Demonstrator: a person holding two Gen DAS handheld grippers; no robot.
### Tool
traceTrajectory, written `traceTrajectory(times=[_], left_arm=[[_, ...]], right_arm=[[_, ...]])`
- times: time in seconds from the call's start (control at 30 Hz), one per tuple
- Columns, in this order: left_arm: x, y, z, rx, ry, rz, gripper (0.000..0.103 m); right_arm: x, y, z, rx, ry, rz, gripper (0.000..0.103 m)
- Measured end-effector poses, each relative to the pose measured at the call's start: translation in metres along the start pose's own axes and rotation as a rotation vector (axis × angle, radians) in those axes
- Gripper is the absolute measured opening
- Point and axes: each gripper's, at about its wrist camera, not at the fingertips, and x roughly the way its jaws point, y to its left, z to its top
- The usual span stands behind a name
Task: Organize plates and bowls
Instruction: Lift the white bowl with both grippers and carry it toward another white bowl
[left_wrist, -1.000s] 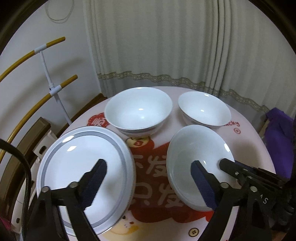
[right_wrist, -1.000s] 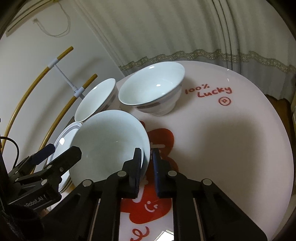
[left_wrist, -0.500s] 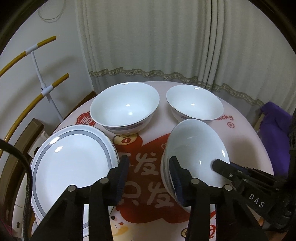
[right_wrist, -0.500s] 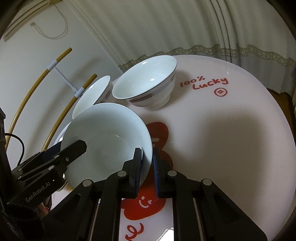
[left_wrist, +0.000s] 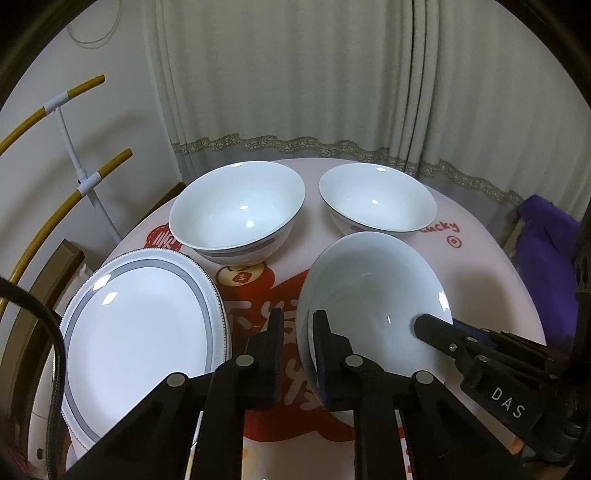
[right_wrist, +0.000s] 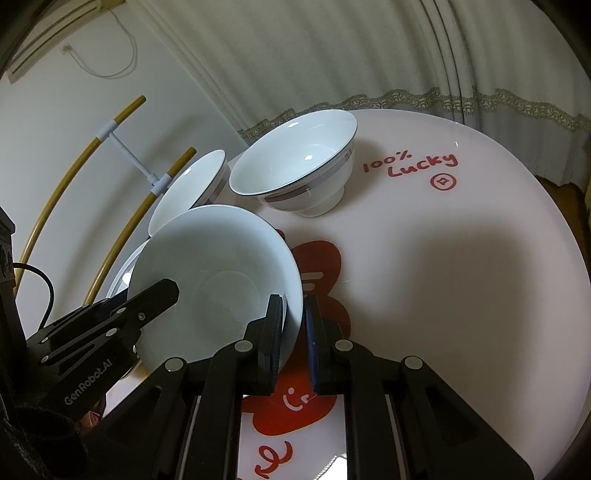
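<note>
A plain white deep plate (left_wrist: 369, 288) (right_wrist: 214, 273) is tilted above the round table, held at both sides. My left gripper (left_wrist: 298, 332) straddles its near-left rim, one finger inside and one outside; its jaws are closing and the pads look pressed on the rim. My right gripper (right_wrist: 293, 321) is shut on the opposite rim, and its tip (left_wrist: 436, 328) shows in the left wrist view. Two grey-banded white bowls (left_wrist: 236, 214) (left_wrist: 376, 199) stand behind. A large grey-rimmed flat plate (left_wrist: 140, 325) lies to the left.
The pink table (right_wrist: 461, 277) carries red print and drops off at its round edge. Gold curved rails with a white post (left_wrist: 74, 147) rise at the left. Curtains hang behind. A purple cloth (left_wrist: 546, 258) sits past the right edge.
The left gripper's jaws went from wide open to nearly together around the deep plate's rim. The plate has tipped up more steeply. The right gripper kept its grip.
</note>
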Motion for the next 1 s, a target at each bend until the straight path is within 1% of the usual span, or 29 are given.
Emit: traceTrajectory(times=[0.03,0.07,0.27,0.57,0.67,0.83,1.0], left_arm=[[-0.001,0.0,0.0,0.002,-0.003,-0.003,0.007],[-0.001,-0.001,-0.001,0.004,-0.005,-0.008,0.006],[-0.004,-0.003,-0.002,0.011,-0.018,-0.012,0.004],[-0.005,-0.003,-0.001,0.001,-0.015,-0.015,0.004],[-0.004,-0.004,-0.001,0.002,-0.016,-0.013,0.003],[-0.003,-0.005,-0.001,-0.003,-0.016,-0.01,0.003],[-0.003,-0.008,-0.001,0.01,-0.021,-0.021,0.003]], right_arm=[[0.0,0.0,0.0,-0.001,-0.001,0.0,0.012],[0.0,0.0,0.0,-0.001,0.0,-0.001,0.012],[-0.002,-0.001,-0.002,0.013,0.009,0.002,0.012],[-0.007,-0.004,-0.008,0.052,0.016,0.025,0.012],[-0.01,-0.004,-0.011,0.07,0.018,0.037,0.015],[-0.012,-0.002,-0.011,0.058,0.005,0.028,0.015],[-0.008,-0.007,-0.012,0.081,0.012,0.039,0.014]])
